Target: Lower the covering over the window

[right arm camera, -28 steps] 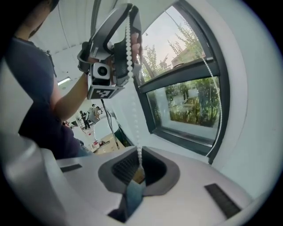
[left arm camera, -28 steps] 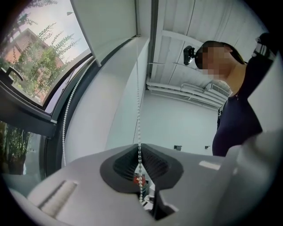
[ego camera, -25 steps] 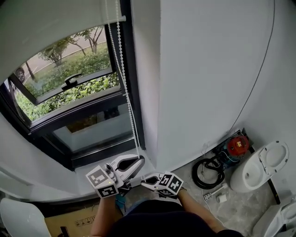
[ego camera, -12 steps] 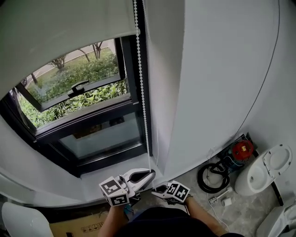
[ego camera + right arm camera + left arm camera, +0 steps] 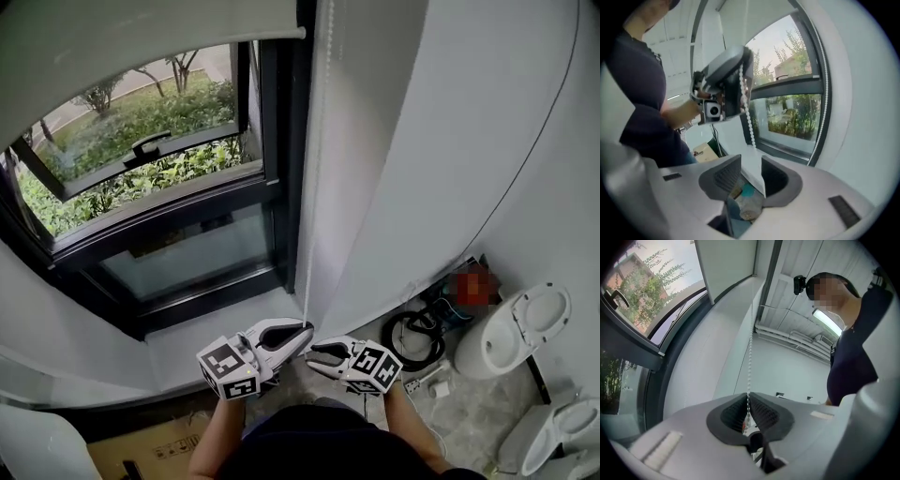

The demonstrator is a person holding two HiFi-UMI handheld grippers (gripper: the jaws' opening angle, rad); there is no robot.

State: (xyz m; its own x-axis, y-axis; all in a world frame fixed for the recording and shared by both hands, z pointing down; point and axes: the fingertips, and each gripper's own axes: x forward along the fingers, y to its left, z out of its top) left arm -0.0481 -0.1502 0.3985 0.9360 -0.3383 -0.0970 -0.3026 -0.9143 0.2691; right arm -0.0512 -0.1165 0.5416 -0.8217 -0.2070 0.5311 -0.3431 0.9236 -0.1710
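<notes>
A white roller blind (image 5: 141, 37) covers only the top of the dark-framed window (image 5: 178, 216). Its bead chain (image 5: 310, 234) hangs down the frame's right side to my left gripper (image 5: 298, 328), which is shut on the bead chain (image 5: 749, 357) low above the sill. The beads run straight up from between the pads. My right gripper (image 5: 317, 353) sits just right of it, open (image 5: 751, 176) with nothing between its fingers. In the right gripper view the left gripper (image 5: 723, 84) shows with the chain (image 5: 745, 108) trailing below it.
A white sill (image 5: 216, 328) lies under the window, whose sash with a handle (image 5: 150, 145) is tilted open. On the floor at right lie a coiled hose (image 5: 412, 336) and white toilets (image 5: 514, 333). A cardboard box (image 5: 141, 452) sits at lower left.
The head view has swung, and both grippers have drifted a little to the right. My left gripper stays shut on the chain. The blind's lower edge sits about where it did.
</notes>
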